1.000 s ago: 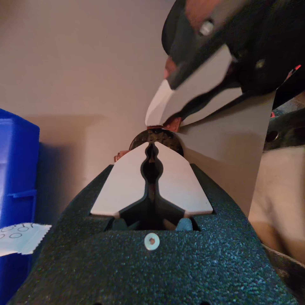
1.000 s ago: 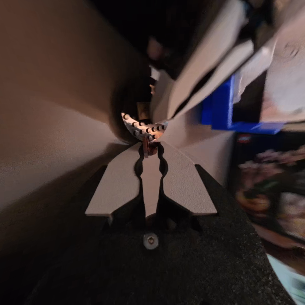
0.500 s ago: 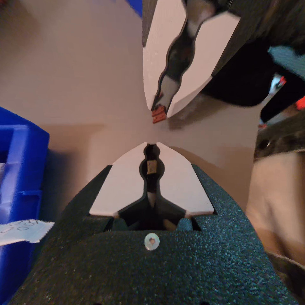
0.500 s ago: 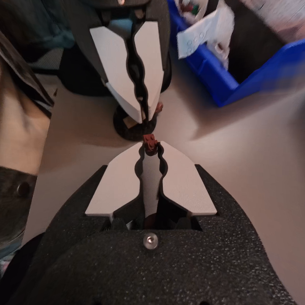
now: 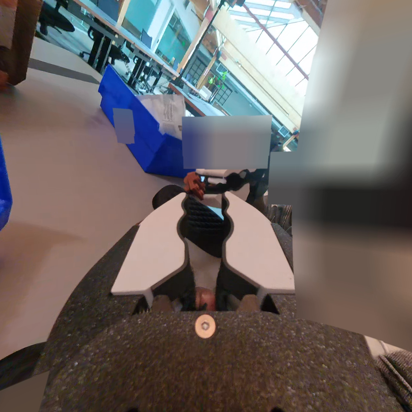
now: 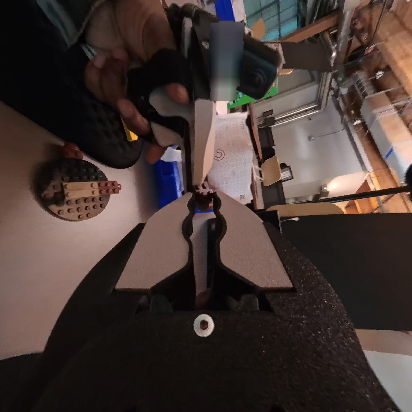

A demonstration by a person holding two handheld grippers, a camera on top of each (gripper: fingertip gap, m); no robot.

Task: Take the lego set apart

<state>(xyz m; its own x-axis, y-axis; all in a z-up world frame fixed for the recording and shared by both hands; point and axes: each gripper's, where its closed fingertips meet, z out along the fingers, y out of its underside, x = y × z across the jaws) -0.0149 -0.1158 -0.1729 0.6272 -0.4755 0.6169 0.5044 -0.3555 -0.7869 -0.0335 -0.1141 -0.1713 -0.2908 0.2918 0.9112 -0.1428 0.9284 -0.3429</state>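
My right gripper [image 6: 202, 196] is shut on a small reddish-brown lego piece [image 6: 203, 199], held above the table. My left gripper [image 5: 205, 196] is open, its tips right by that brown piece [image 5: 193, 185], which sits just past my left fingertip. The left gripper [image 6: 199, 185] shows side-on in the right wrist view, its tip touching the piece. The right gripper [image 5: 201, 180] shows beyond my left fingers. The round dark lego base [image 6: 73, 191] lies on the table with tan and brown plates on top.
A blue bin [image 5: 142, 131] holding a white bag [image 5: 171, 111] stands on the table behind. Another blue bin edge [image 5: 4, 182] is at the far left. A black studded surface [image 6: 100, 124] lies under the person's hand [image 6: 124, 93].
The left gripper has let go of the round base and opened; the base now lies on the table. Both grippers have risen and turned. The right still holds the brown piece.
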